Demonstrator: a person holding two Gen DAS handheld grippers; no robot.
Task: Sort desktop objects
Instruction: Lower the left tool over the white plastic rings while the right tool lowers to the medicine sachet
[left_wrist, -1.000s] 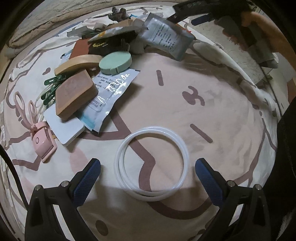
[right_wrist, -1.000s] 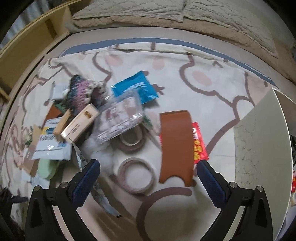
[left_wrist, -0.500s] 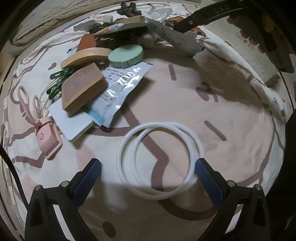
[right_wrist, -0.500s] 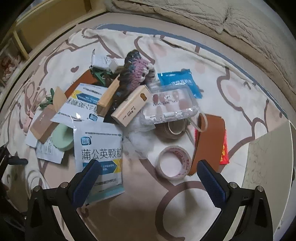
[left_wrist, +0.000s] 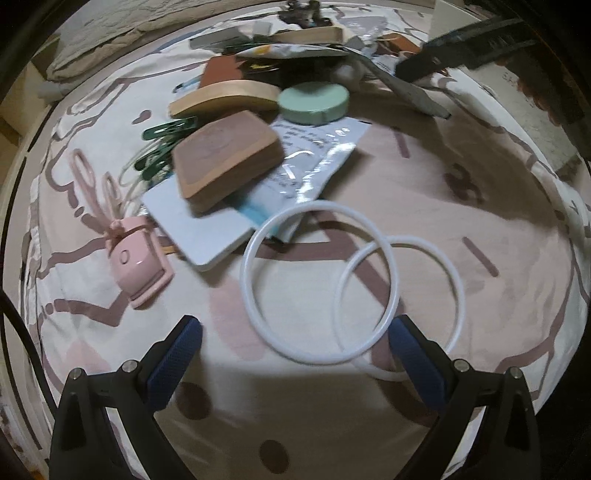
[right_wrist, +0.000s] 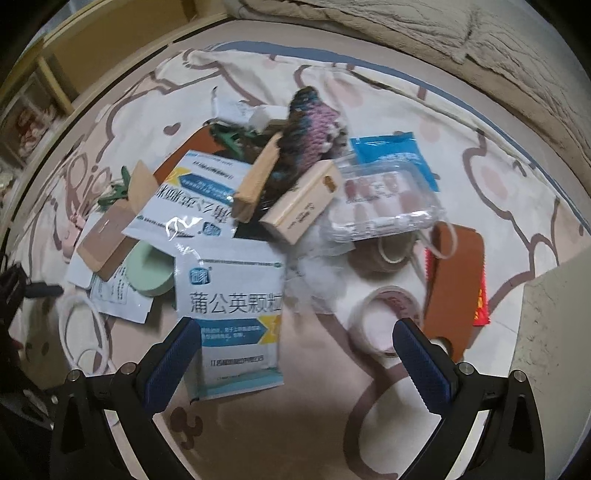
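Rings (left_wrist: 351, 291): two, white, overlapping, near left gripper (left_wrist: 295, 350), spread wide. Right gripper (right_wrist: 295, 350) wide, empty. Best straddle one rim only.

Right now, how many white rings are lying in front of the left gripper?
2. One white ring lies on the cloth, its far edge over the packet by the pile; the second ring overlaps it on the right, its near edge behind the gripper's finger. None seems hidden.

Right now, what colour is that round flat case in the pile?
Pale mint green; the round case shows best in the left wrist view.
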